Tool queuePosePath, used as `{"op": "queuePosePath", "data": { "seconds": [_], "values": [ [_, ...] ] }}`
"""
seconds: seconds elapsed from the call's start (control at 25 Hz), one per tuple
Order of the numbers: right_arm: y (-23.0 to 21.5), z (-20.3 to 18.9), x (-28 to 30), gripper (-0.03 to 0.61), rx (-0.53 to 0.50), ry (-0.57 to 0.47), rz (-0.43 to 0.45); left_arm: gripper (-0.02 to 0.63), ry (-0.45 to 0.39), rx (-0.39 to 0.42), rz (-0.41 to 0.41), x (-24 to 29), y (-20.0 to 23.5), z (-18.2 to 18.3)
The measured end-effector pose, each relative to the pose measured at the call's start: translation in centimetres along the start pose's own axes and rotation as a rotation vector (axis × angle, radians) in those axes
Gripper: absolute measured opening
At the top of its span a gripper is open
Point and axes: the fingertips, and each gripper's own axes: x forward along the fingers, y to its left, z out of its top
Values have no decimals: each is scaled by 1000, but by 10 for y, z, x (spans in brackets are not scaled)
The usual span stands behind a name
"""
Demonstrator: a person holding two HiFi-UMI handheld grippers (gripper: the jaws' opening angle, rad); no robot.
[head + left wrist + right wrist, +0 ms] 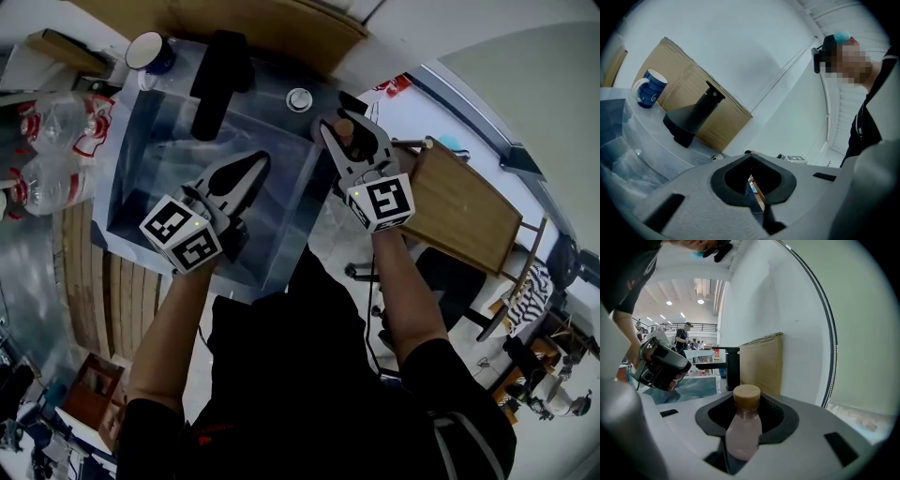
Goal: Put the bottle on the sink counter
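**A:** From overhead, where's the bottle (344, 129)?

**B:** It's pinched in the right gripper (349, 126), in the air at the right edge of the sink (150, 159). The left gripper (251, 171) hangs over the basin.

**A:** And the left gripper view?

**B:** The jaws are pressed together with nothing between them. A tap (693, 117) and a mug (649, 88) stand on the worktop (651, 135) beyond.

**A:** And the right gripper view?

**B:** The jaws clamp the bottle's body, cap up. It's lifted, I'd say, and not yet set down and released.
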Motion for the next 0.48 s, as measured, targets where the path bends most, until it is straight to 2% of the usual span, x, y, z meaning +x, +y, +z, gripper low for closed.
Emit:
{"op": "queuePosePath", "data": {
  "seconds": [0.28,0.48],
  "values": [
    [1,-1,0,131,18,17,6,17,-4,16,11,-10,-7,4],
    [6,0,-1,195,30,24,28,17,-9,27,18,-18,-12,6]
  ]
}}
